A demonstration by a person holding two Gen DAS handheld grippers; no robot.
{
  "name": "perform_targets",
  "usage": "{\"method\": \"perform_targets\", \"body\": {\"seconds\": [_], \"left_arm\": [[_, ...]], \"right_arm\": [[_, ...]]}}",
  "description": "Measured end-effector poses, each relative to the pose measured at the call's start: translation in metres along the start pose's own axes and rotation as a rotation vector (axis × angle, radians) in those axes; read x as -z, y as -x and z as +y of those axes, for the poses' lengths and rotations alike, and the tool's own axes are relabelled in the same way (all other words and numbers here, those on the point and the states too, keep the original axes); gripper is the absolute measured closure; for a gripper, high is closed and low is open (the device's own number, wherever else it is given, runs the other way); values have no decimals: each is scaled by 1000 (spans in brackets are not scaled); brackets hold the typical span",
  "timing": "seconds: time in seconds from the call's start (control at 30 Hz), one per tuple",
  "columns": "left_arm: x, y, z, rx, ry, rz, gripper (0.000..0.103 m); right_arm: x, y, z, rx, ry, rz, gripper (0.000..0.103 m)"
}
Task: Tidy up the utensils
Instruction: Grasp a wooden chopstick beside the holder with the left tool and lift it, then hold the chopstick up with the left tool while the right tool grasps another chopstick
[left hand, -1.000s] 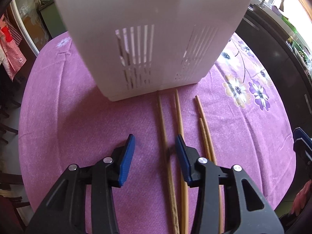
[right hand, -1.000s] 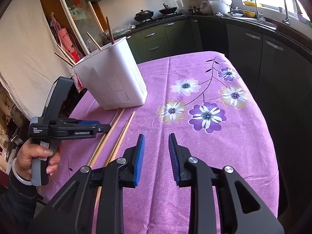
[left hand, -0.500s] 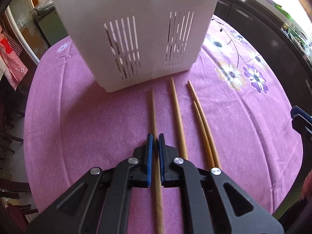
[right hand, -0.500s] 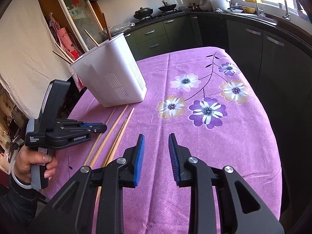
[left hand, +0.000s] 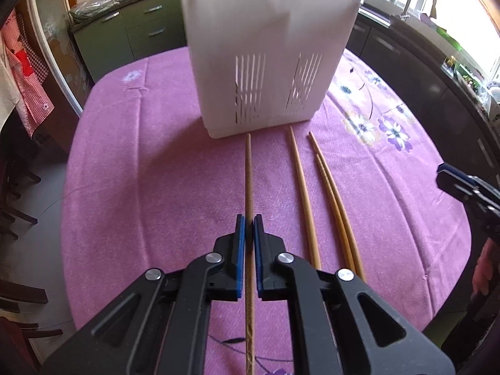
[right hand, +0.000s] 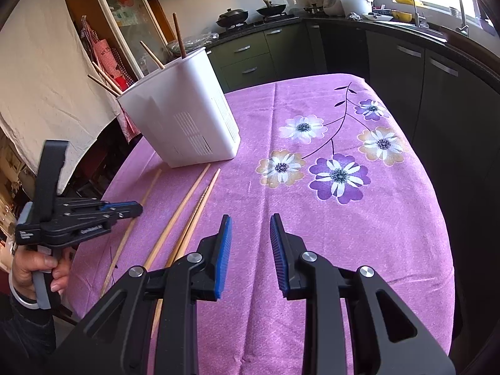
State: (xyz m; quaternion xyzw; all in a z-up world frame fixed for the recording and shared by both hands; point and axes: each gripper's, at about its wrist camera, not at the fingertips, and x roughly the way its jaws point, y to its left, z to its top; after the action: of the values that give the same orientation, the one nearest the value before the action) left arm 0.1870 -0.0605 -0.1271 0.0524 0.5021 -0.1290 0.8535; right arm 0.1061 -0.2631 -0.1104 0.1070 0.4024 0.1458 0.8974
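My left gripper (left hand: 249, 218) is shut on a wooden chopstick (left hand: 248, 175) that points at the white slotted utensil holder (left hand: 268, 59). The gripper (right hand: 137, 210) and its chopstick (right hand: 147, 192) also show in the right wrist view, held just above the cloth. Three more chopsticks (left hand: 331, 193) lie on the purple cloth to the right of the held one. The holder (right hand: 181, 115) stands at the table's far left with several chopsticks (right hand: 178, 37) sticking out of it. My right gripper (right hand: 251, 222) is open and empty above the cloth, right of the loose chopsticks (right hand: 193, 206).
The table has a purple flowered cloth (right hand: 337, 175). Dark kitchen cabinets (right hand: 443, 87) and a counter with pots and a sink run behind and to the right. A red checked cloth (left hand: 28, 72) hangs at the left. The table edge (left hand: 67, 218) drops off at the left.
My left gripper closed on the leftmost chopstick and has drawn back and up from the holder with it. The right gripper has stayed open and nearly still.
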Motion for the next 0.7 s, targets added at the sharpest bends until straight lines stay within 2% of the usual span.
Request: {"method": "perform_targets", "body": {"seconds": [0.17,0.47,0.7], "left_arm": [[6,43,10,15,20,-92,97],[18,113,22,-2,42,-264,97],[28,131,22,-3,45,-315,98]], "right_arm": [[0,0,1,2,5,2,75],[2,-2,5,1,16,5,75],[4,-8,6,4,19,21,75]]}}
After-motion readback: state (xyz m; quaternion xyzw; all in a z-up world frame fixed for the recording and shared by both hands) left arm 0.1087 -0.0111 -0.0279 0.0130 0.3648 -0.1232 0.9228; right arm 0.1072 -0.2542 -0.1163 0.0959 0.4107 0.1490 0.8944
